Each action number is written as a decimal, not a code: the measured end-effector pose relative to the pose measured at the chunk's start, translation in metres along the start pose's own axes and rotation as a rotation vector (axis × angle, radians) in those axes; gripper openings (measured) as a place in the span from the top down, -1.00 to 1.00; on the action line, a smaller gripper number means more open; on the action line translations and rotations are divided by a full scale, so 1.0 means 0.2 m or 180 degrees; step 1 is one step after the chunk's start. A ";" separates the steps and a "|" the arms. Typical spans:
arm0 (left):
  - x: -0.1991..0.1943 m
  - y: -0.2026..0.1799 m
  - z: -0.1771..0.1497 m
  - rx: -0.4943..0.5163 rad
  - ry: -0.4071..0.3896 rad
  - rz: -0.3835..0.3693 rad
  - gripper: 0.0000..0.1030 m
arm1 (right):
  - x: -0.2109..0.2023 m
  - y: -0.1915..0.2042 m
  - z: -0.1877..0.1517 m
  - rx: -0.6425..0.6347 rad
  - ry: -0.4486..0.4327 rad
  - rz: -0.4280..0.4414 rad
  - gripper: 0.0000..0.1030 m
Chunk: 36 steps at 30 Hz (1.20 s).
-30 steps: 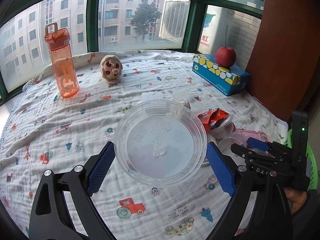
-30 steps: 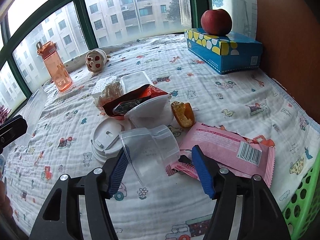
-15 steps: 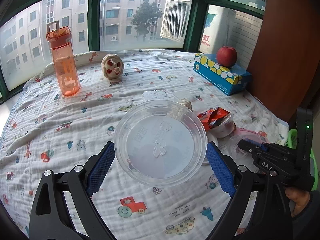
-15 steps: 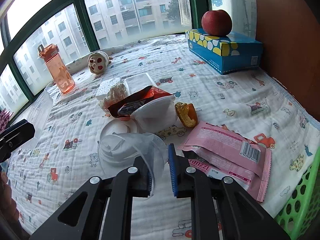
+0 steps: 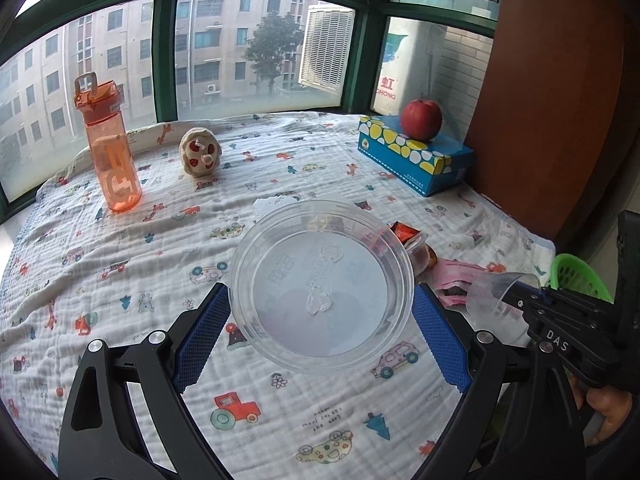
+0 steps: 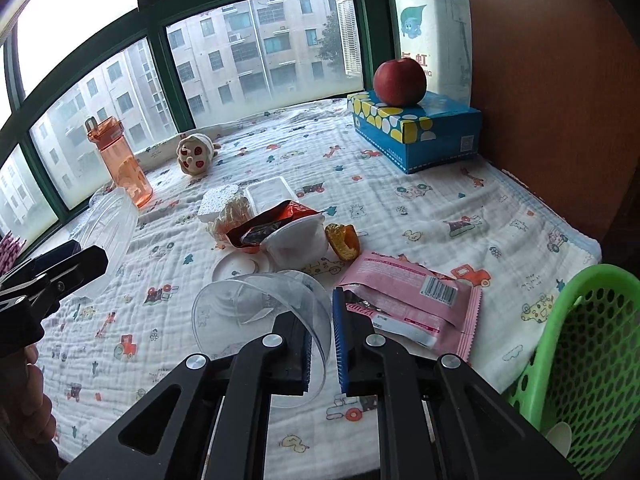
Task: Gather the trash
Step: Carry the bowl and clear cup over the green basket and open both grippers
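A: Now, panel one, the left wrist view. What does the left gripper (image 5: 320, 316) carry?

B: Its blue pads stand wide apart and clamp a clear round bowl (image 5: 322, 286) by the rim, one pad at nine o'clock and one at three o'clock of the bowl. The bowl is tilted so that its base faces the camera, held above the printed cloth (image 5: 168, 248).

A: And the right gripper (image 6: 322, 344)?

B: Panel two shows its jaws drawn narrow, pinching the wall of a clear plastic cup (image 6: 262, 306). The cup lies on its side, mouth toward nine o'clock. From the left view the same cup (image 5: 496, 294) sits at three o'clock, at the tip of the black tool (image 5: 560, 328) held level by a hand at the lower right edge.

A: Where is the remaining trash?

B: Toward twelve o'clock of the right gripper: a white tub (image 6: 296, 238) with an orange wrapper (image 6: 276, 222) in it, a flat white lid (image 6: 236, 268) and a bread scrap (image 6: 342, 238). A pink packet (image 6: 412, 300) lies at two o'clock, just beside the fingers. A green basket (image 6: 580, 344) stands at four o'clock, off the cloth's edge.

A: Background items?

B: An orange bottle (image 6: 124, 162) and a plush toy (image 6: 196, 156) at eleven o'clock; an apple (image 6: 400, 82) resting on a blue box (image 6: 416, 132) at one o'clock.
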State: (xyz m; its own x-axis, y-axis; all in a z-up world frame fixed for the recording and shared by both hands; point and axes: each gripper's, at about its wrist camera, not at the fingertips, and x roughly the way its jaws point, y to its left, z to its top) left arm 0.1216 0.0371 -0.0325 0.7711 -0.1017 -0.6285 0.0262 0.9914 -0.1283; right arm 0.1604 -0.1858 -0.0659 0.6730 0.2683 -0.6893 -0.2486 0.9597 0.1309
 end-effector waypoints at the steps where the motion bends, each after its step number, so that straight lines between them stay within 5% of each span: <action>1: -0.01 -0.02 0.01 0.0024 -0.0017 -0.0023 -0.74 | -0.03 -0.02 0.00 0.0022 -0.0012 -0.0035 0.81; 15: -0.05 -0.46 0.01 0.0425 -0.0005 -0.0533 -0.74 | -0.47 -0.46 -0.14 0.0386 -0.0089 -0.0903 0.81; 27: -0.06 -0.82 0.01 0.0747 0.0031 -0.0918 -0.74 | -0.61 -0.76 -0.30 0.0667 0.0089 -0.1262 0.78; 36: -0.05 -1.04 -0.01 0.0955 0.0107 -0.1106 -0.74 | -0.68 -0.87 -0.37 0.0796 0.0142 -0.1324 0.33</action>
State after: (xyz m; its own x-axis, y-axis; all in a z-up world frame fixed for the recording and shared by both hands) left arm 0.1076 -0.1683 -0.0016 0.6630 -0.4299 -0.6128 0.4664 0.8776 -0.1110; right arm 0.0604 -0.3954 -0.0476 0.6478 -0.1408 -0.7487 0.2139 0.9769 0.0013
